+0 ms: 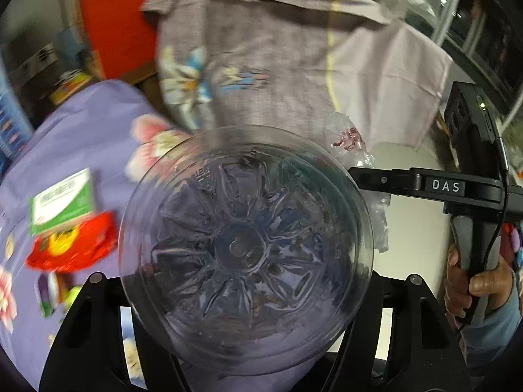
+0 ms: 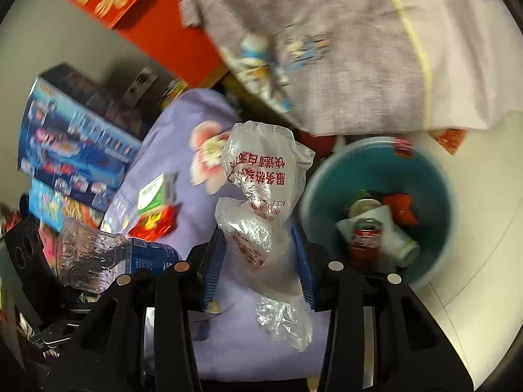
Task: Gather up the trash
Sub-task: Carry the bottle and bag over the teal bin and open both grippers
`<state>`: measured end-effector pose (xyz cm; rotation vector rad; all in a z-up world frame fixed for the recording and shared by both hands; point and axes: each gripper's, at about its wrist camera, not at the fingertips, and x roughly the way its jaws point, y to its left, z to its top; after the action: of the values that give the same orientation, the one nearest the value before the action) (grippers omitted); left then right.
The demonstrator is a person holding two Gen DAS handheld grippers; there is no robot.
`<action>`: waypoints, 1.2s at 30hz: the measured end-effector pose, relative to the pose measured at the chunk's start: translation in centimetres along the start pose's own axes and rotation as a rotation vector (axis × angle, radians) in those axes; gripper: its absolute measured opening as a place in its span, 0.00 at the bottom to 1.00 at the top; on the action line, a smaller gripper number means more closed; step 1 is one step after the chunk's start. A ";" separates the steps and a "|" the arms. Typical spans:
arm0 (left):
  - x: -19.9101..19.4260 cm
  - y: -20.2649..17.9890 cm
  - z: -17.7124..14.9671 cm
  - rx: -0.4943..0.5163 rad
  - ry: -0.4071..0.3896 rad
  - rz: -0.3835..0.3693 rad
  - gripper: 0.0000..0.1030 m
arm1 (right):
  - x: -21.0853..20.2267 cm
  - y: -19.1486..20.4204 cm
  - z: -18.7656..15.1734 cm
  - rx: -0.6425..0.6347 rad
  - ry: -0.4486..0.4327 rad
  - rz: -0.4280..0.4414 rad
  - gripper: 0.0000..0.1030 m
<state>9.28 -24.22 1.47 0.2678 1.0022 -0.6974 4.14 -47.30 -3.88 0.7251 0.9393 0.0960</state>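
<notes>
Risk at this moment sat mostly with my right gripper (image 2: 260,258): its blue-padded fingers (image 2: 214,272) were closed on a crumpled clear plastic bag (image 2: 261,202) with red printing, and only a thin waist of the film appeared to be pinched, with loose folds standing above and a tail hanging below. I judged that slippery film could creep out of the pads during any quick swing, dropping the bag onto the purple floral sheet (image 2: 183,121) rather than into the teal bin (image 2: 438,176), which stood just to the right and already held a red can (image 2: 364,240), a white paper cup (image 2: 397,243) and red scraps. The free upper folds could also catch the bin rim and hang there. My left gripper (image 1: 245,294) was clamped around a clear plastic bottle (image 1: 245,245) with a blue label, base toward the lens, so it blocked most of that camera; I could not see the contact points. A smooth round body might rotate or squirt out if squeezed off-centre. The two tools were near each other, so collision was possible. A green-and-white carton (image 1: 62,201) and a red snack wrapper (image 1: 73,248) lay uncollected on the sheet. Motion blur limited my confidence.
</notes>
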 end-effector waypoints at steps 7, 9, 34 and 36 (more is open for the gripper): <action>5.7 -4.8 2.5 0.063 0.080 -0.051 0.65 | -0.7 -5.8 0.6 0.094 -0.003 -0.026 0.39; 6.8 -5.8 2.9 0.073 0.097 -0.058 0.65 | -0.9 -6.8 0.7 0.108 -0.002 -0.033 0.39; 11.0 -6.4 3.3 0.046 0.164 -0.025 0.87 | 1.3 -9.7 2.0 0.146 0.050 -0.094 0.68; 10.8 -6.1 3.1 0.039 0.163 -0.026 0.88 | 1.3 -9.7 2.0 0.148 0.045 -0.109 0.69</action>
<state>11.16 -34.86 -5.35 0.3509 1.1500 -0.7275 4.28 -55.26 -9.85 0.8090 1.0354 -0.0538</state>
